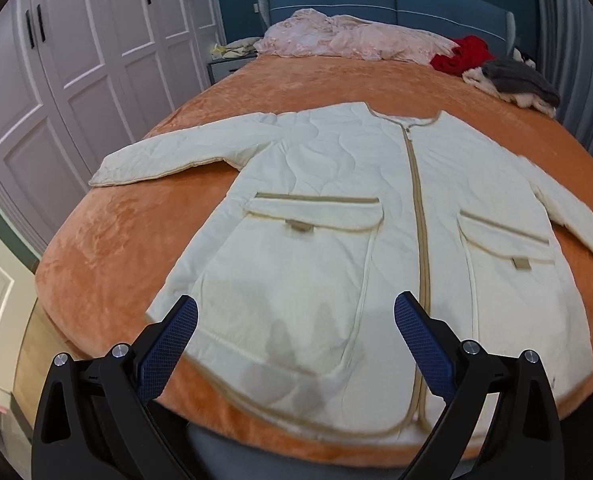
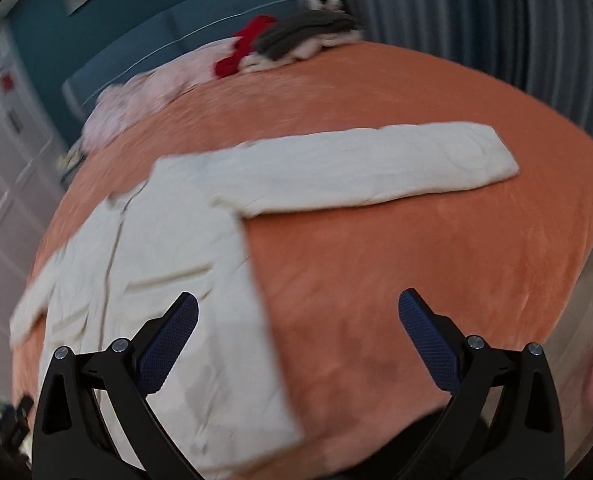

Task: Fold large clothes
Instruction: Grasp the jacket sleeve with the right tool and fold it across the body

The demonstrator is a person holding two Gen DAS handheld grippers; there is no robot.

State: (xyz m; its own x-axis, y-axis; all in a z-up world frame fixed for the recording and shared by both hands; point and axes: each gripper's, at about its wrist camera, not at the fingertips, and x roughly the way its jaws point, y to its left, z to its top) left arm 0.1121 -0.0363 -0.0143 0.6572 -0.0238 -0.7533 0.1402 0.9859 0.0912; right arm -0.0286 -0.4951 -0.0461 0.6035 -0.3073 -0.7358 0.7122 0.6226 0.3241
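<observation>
The big orange bed (image 1: 108,248) fills most of the room, and the cream jacket (image 1: 316,240) lies flat on it, front up and zipped, with its hem at the near edge and its collar toward 12 o'clock. Nothing is folded yet, I think. The left sleeve (image 1: 184,152) sticks out toward 9 o'clock, and the right sleeve (image 2: 376,168) sticks out flat the other way, toward 3 o'clock. Up by the headboard at 12 o'clock sit a pink blanket (image 1: 352,40) and a small pile of red and grey clothes (image 1: 496,68), well away from the jacket. The left gripper (image 1: 295,312) hangs above the hem with its fingers wide apart and nothing in them. The right gripper (image 2: 298,306) hangs over the jacket's right edge, fingers also wide apart and empty; that view is blurry. To do this well, I would pinch each sleeve near its cuff, bring it across the chest so it lies straight, and keep the cloth low so it does not drag or bunch. The zipper (image 1: 418,216) makes a good middle line to fold to.
</observation>
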